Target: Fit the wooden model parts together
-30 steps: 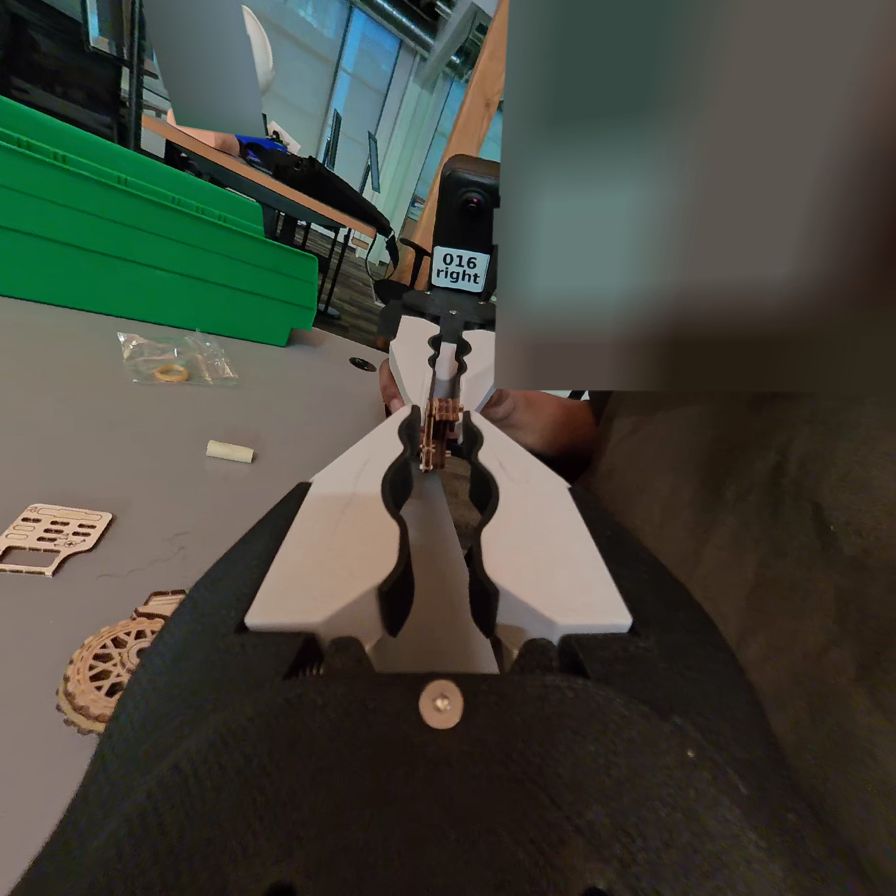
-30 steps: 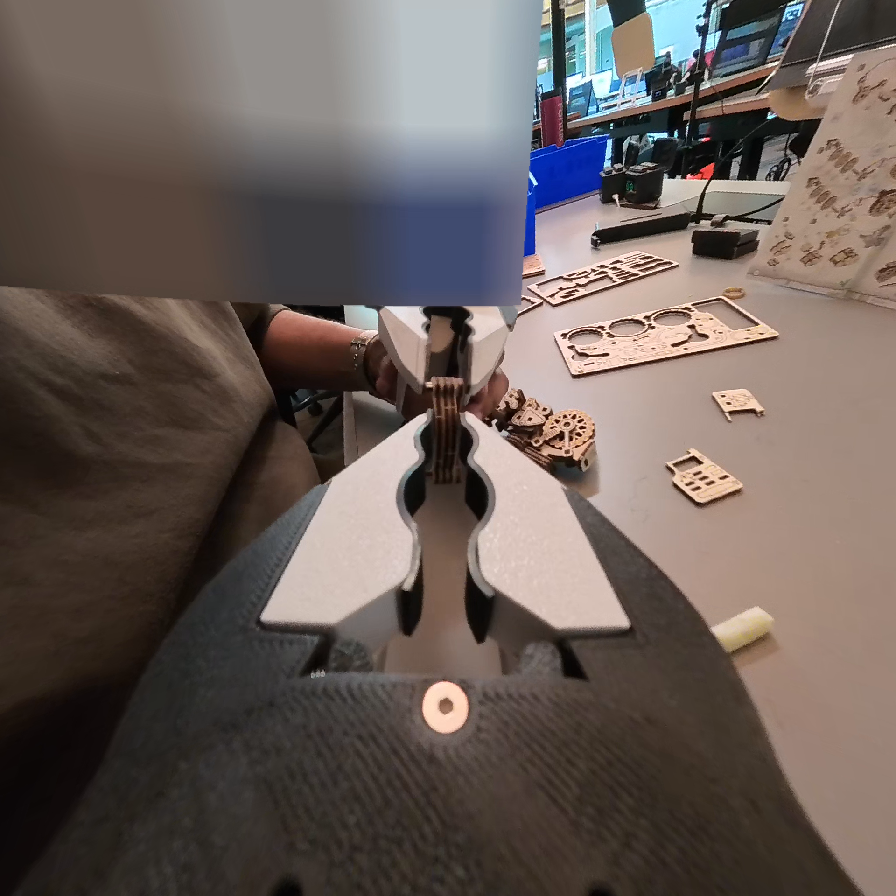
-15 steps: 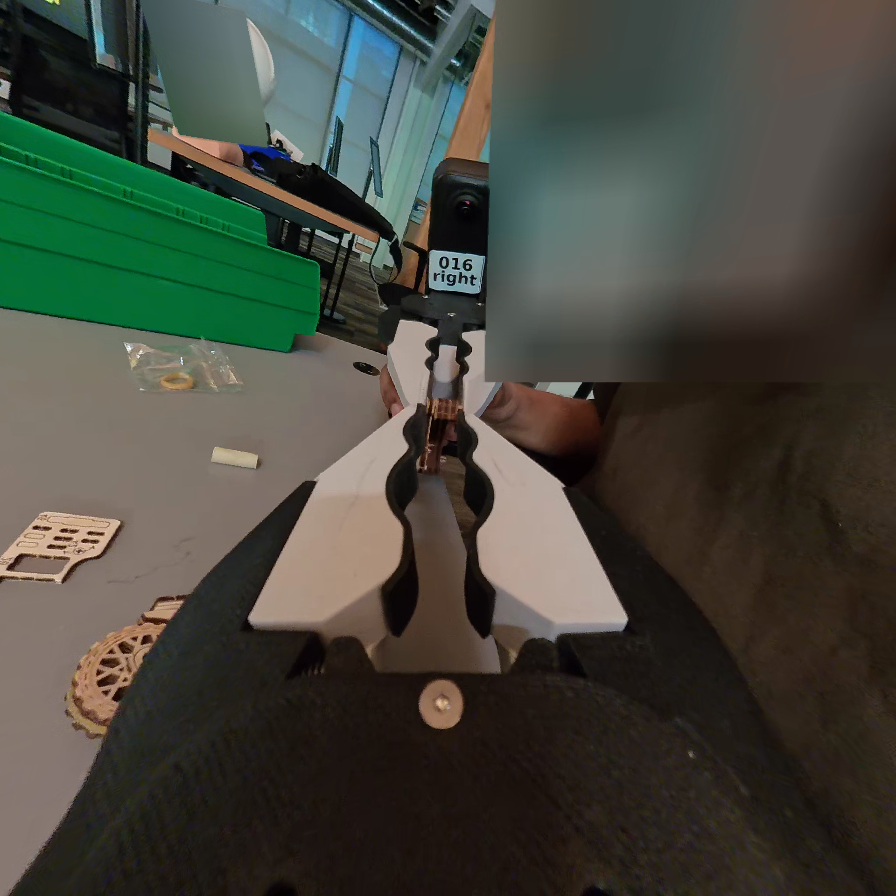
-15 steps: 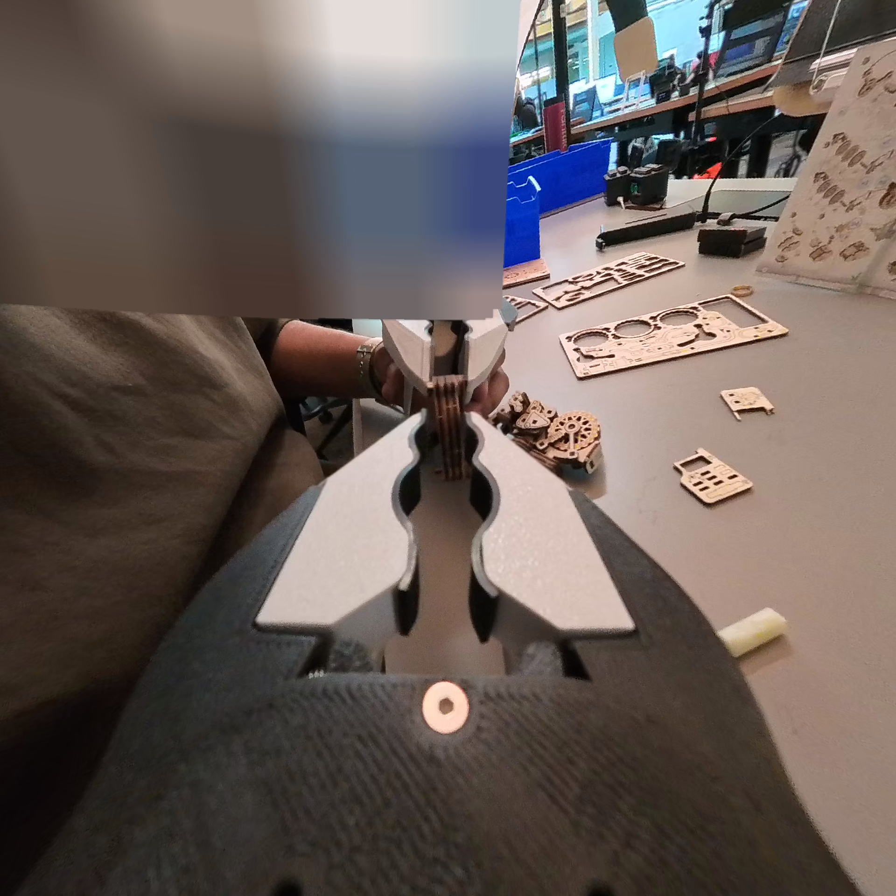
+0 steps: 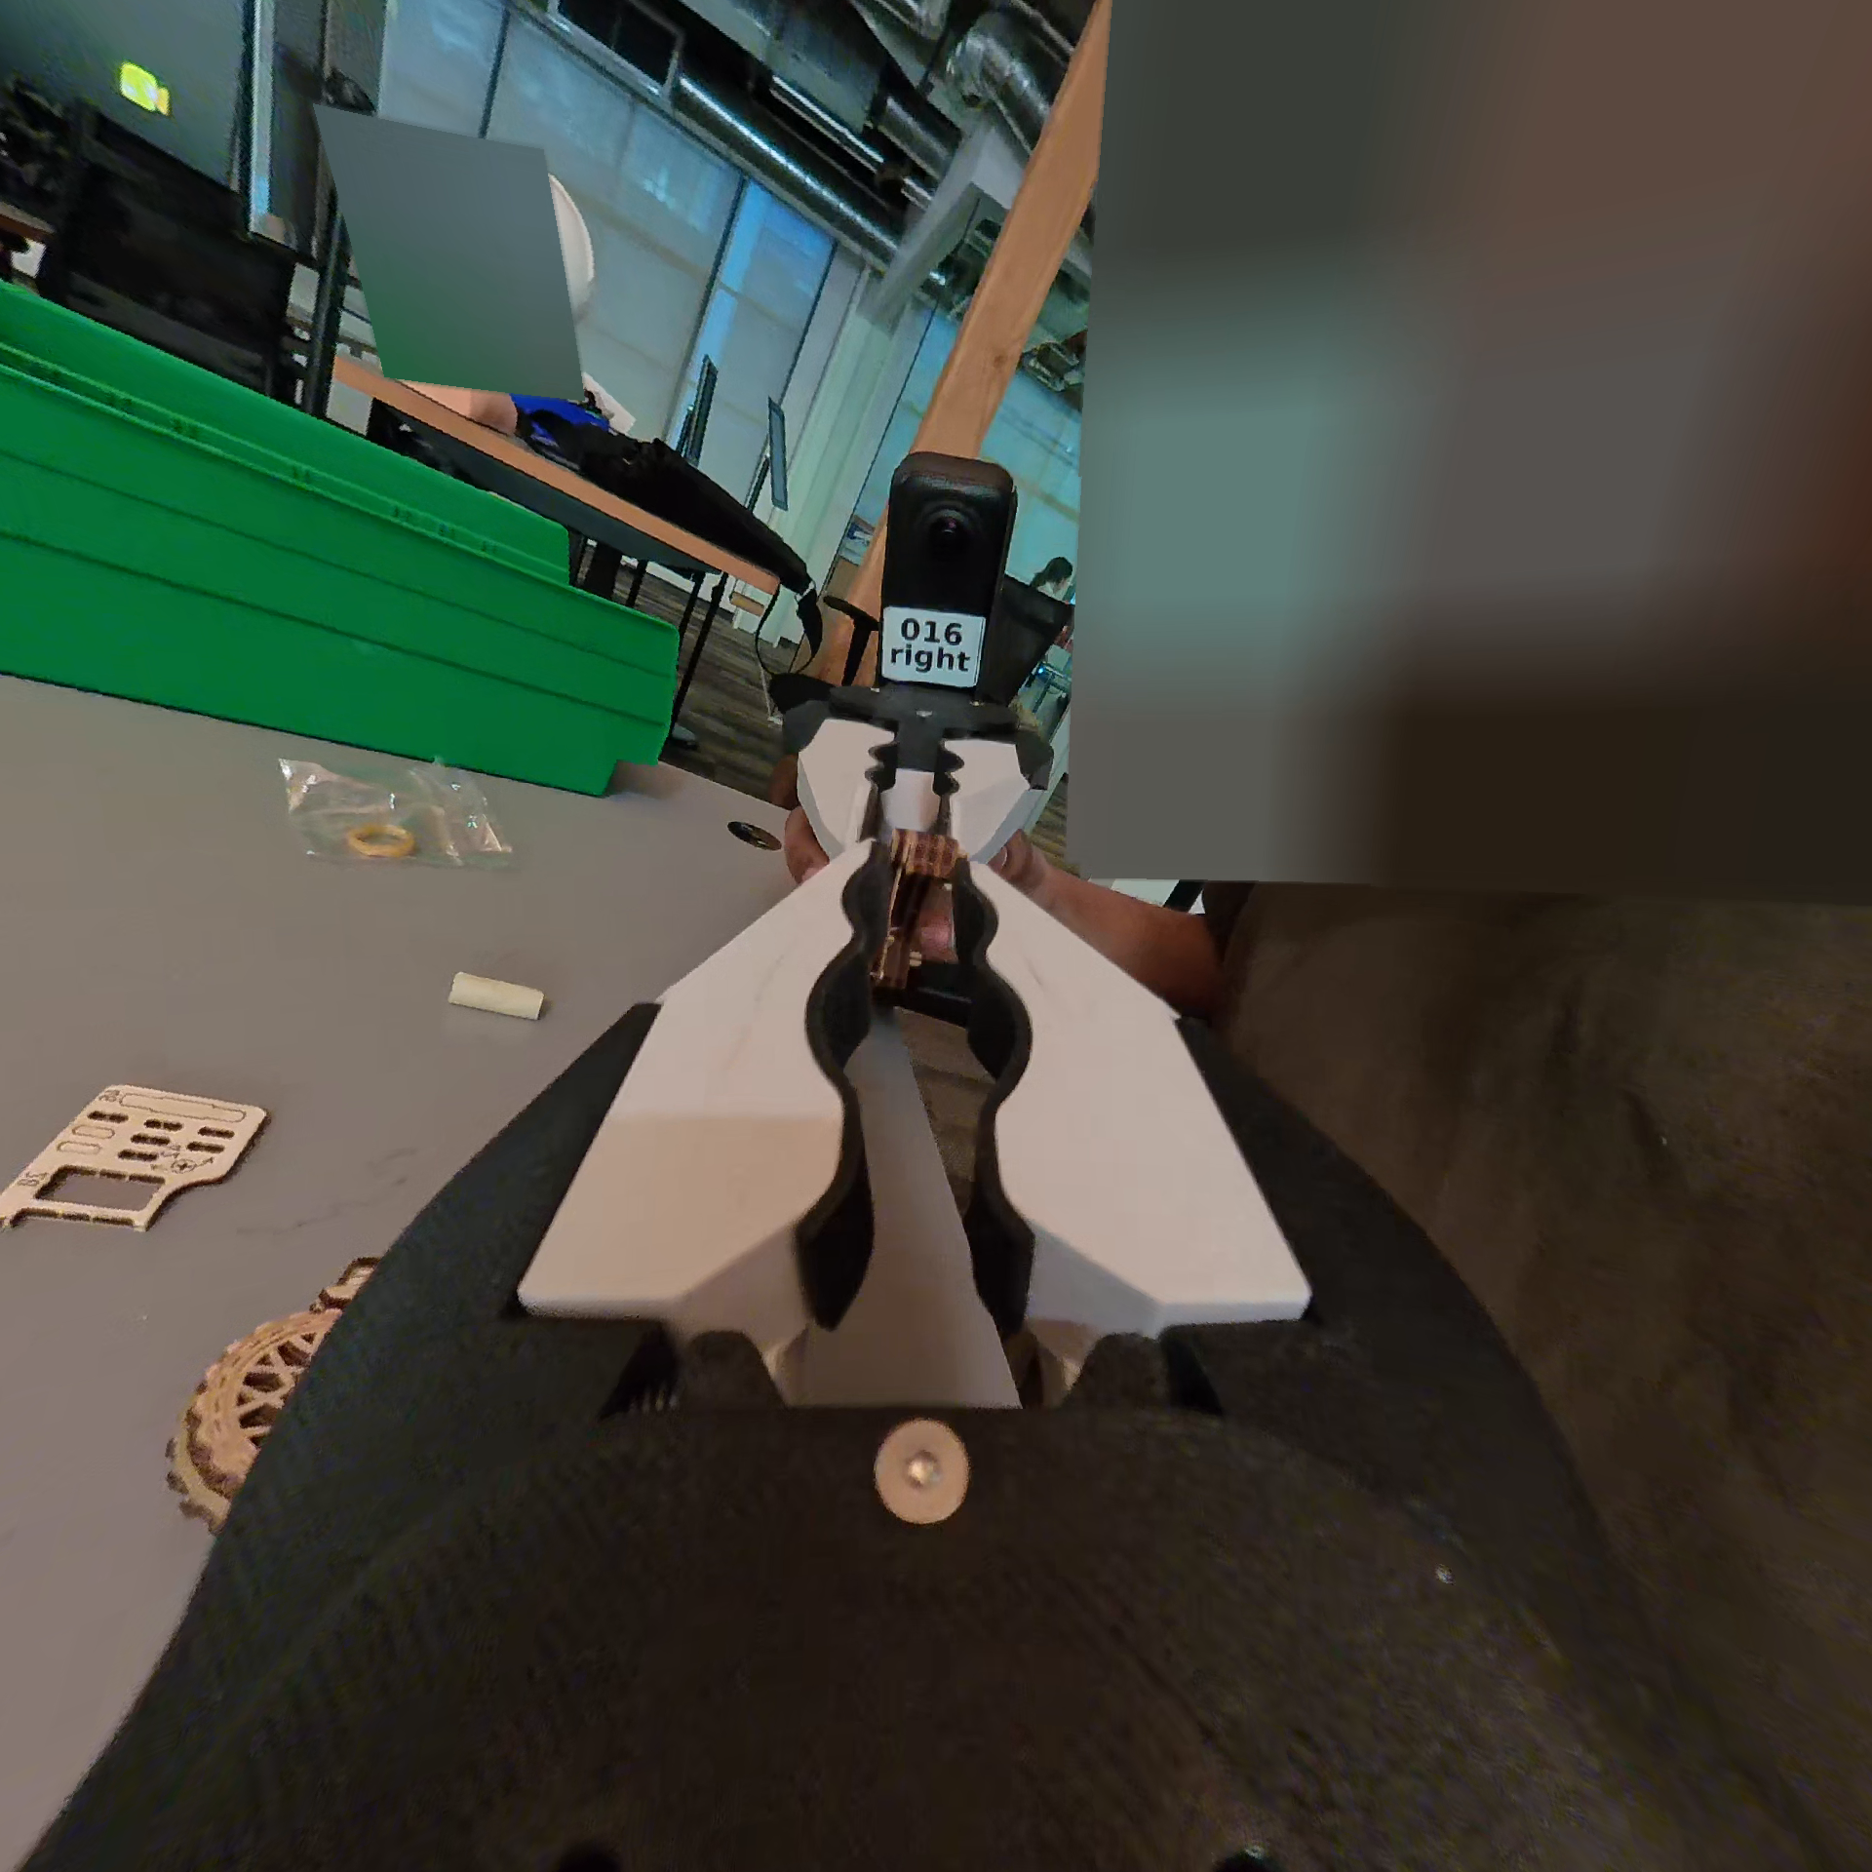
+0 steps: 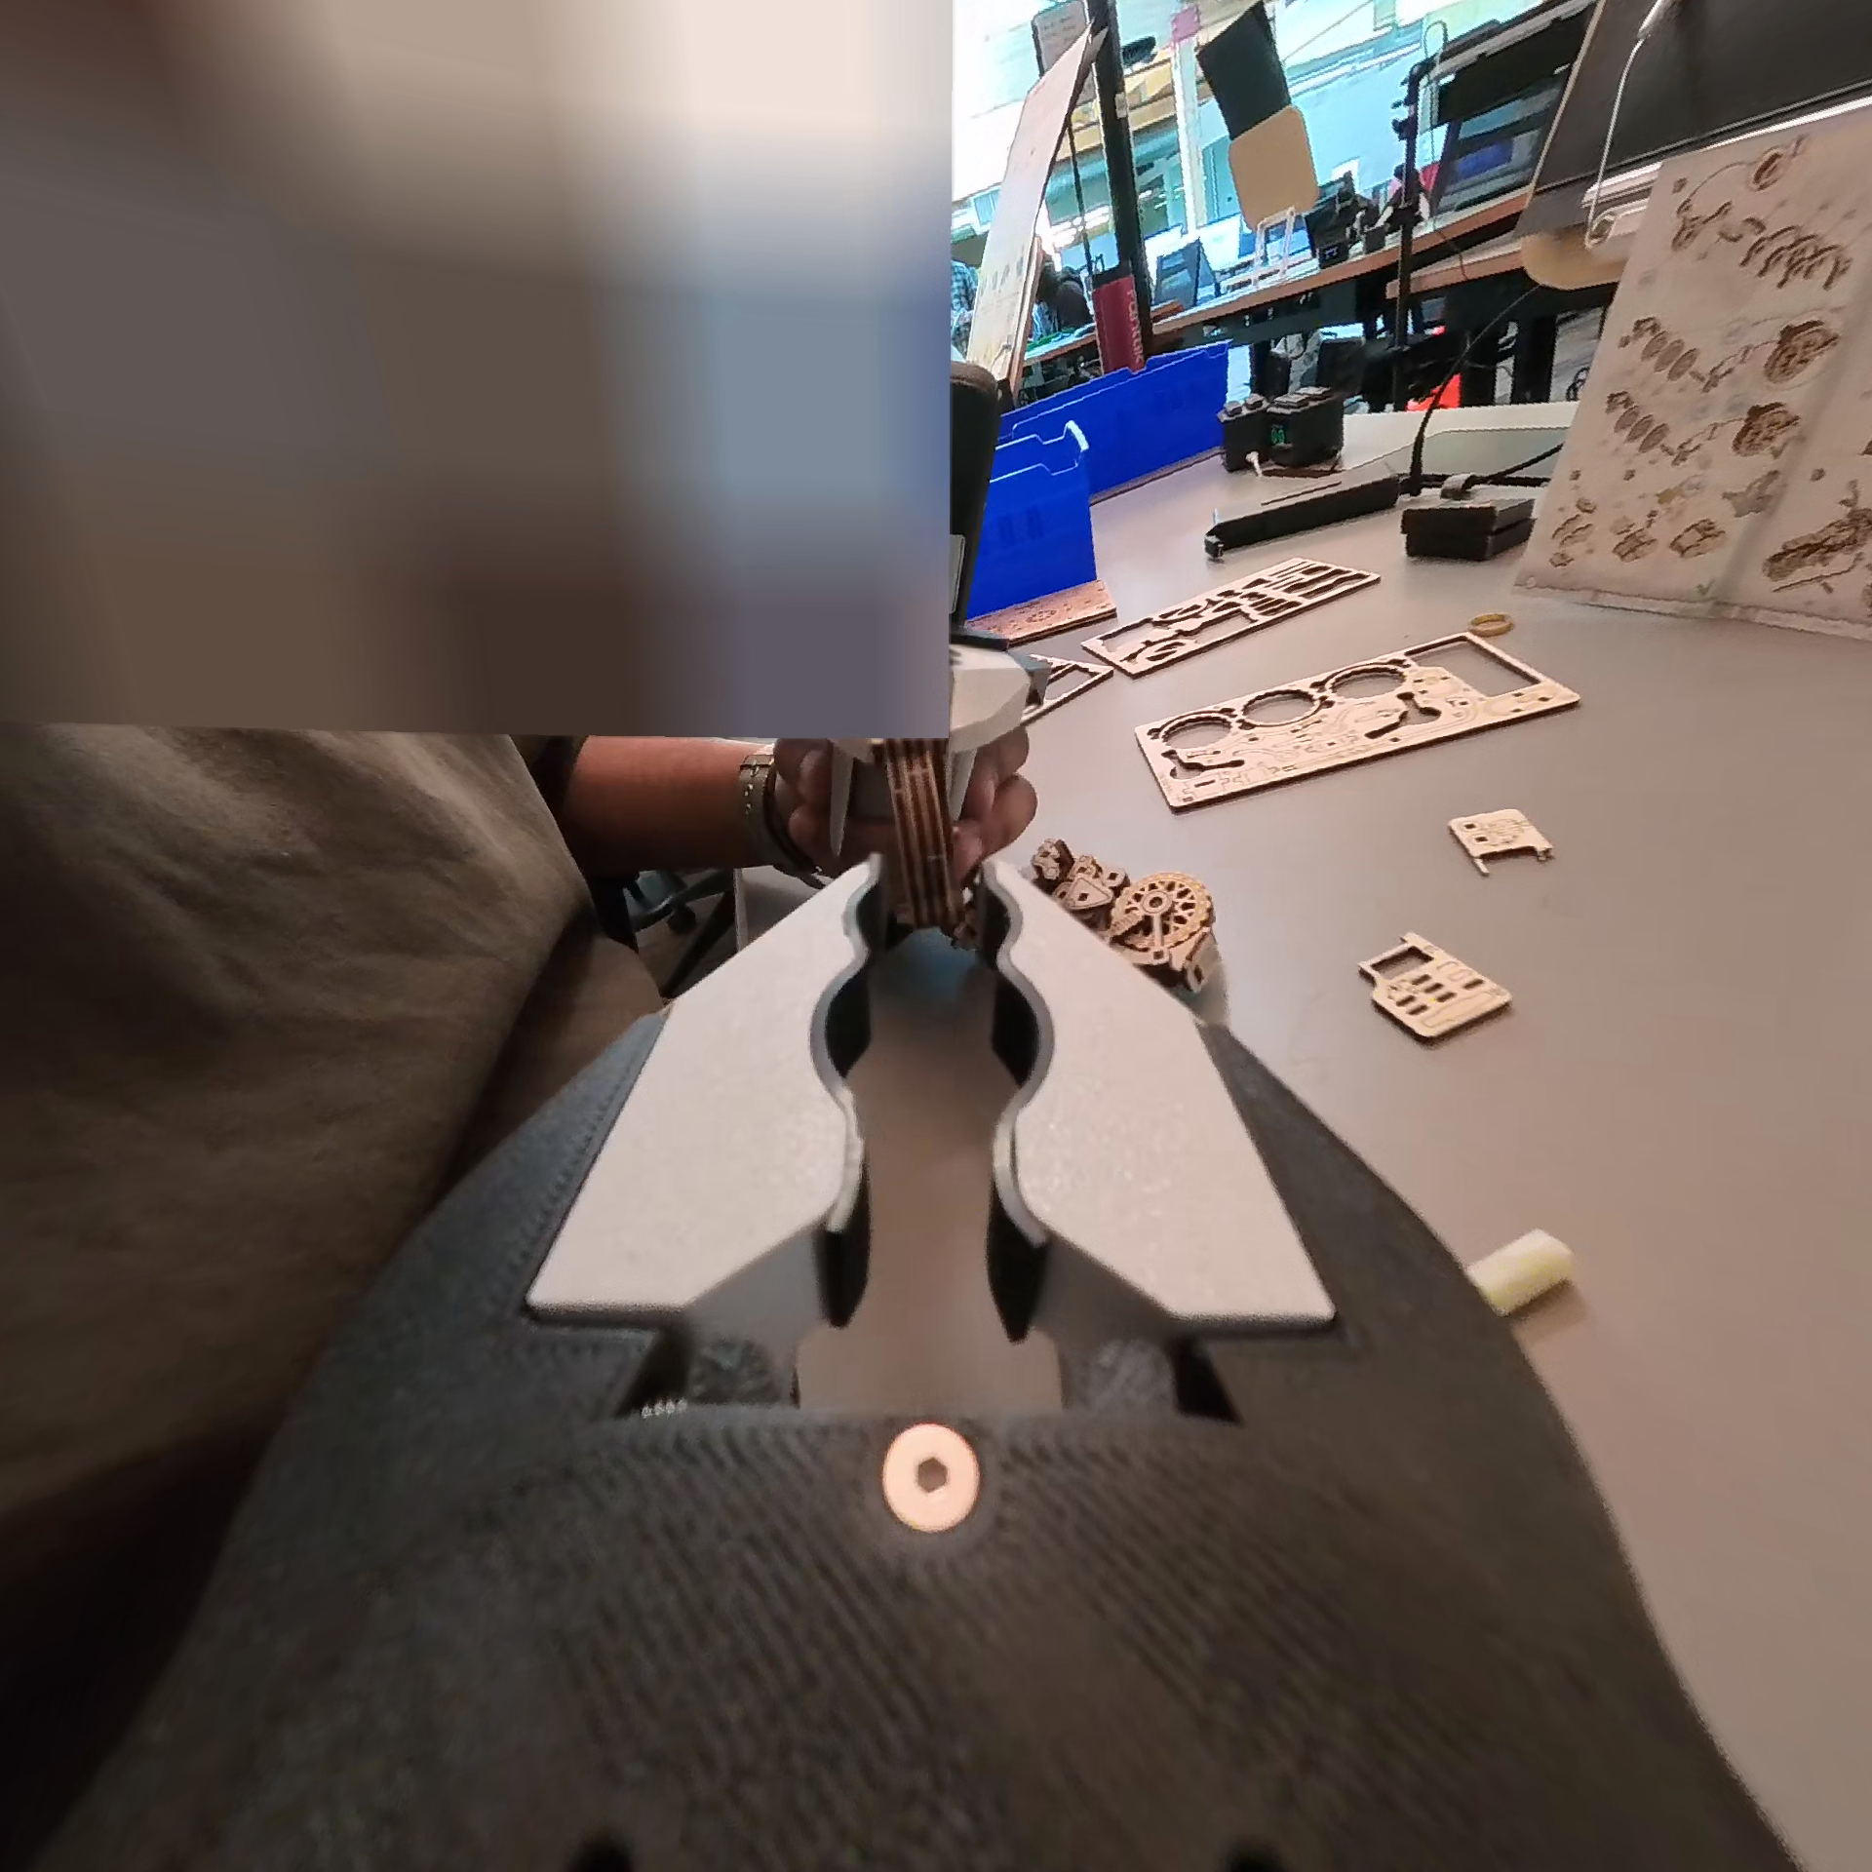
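Note:
A small layered wooden part (image 6: 922, 841) hangs in the air between both grippers, in front of the person's chest. My left gripper (image 5: 917, 881) is shut on this part (image 5: 897, 932). In the right wrist view the left gripper (image 6: 907, 780) shows from the far side, pinching the part's upper end, with the part tilted. My right gripper (image 6: 930, 881) has its jaws a little apart on either side of the part's lower end, with small gaps showing. The right gripper (image 5: 917, 810) faces me in the left wrist view.
An assembled wooden gear model (image 6: 1135, 912) (image 5: 253, 1408), small cut frets (image 6: 1433, 988) (image 5: 132, 1155), punched sheets (image 6: 1357, 729), a white foam cylinder (image 6: 1519, 1281) and a bag with a ring (image 5: 395, 826) lie on the grey table. A green crate (image 5: 304, 567) and an instruction sheet (image 6: 1742, 405) stand behind. Less than 4 cm separates the two grippers' tips. The white foam cylinder (image 6: 1519, 1281) is about equally far from each gripper, around 15 centimeters.
My right gripper's jaws have spread apart from the wooden part they were pinching. The part has tilted and stays in my left gripper. Both grippers have shifted slightly.

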